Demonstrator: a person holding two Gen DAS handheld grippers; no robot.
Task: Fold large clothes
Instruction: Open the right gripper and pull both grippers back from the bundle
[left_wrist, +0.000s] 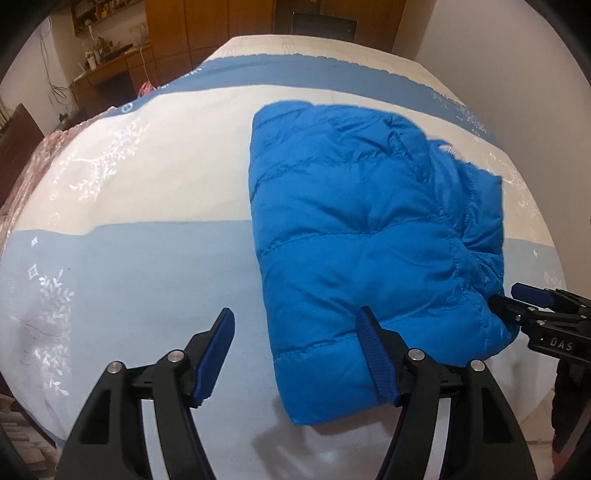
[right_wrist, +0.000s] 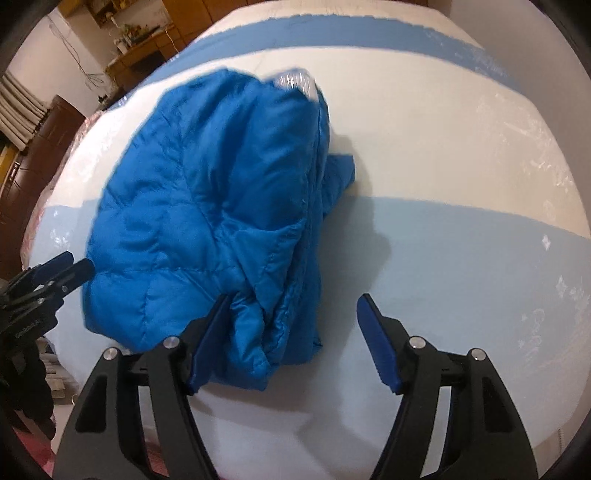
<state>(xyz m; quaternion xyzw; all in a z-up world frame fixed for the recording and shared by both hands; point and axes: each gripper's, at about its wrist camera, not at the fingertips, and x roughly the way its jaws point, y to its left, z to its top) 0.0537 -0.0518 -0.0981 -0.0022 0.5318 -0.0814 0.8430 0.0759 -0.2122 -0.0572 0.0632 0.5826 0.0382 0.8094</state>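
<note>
A bed covered in a cream and pale blue banded spread with white leaf prints is filling both views. On it a bright blue quilted puffer jacket is lying folded into a thick, roughly rectangular bundle, its stitched channels running across the top panel and its layered edges and a loose flap showing along one side.

In the left wrist view the jacket is sitting ahead of and to the right of the left gripper, whose jaws are standing wide apart with nothing between them; its right finger is showing in front of the jacket's near edge, and whether it is touching the fabric cannot be told. The gripper is pointing steeply down at the bed.

In the right wrist view the jacket is lying ahead of and to the left of the right gripper, also aimed steeply down. Its jaws are gaping wide, holding nothing; the jacket's near corner is reaching in beside the left finger while the right finger is hanging over bare spread.

Each gripper is appearing at the edge of the other's view, just beside the jacket's near corners.
</note>
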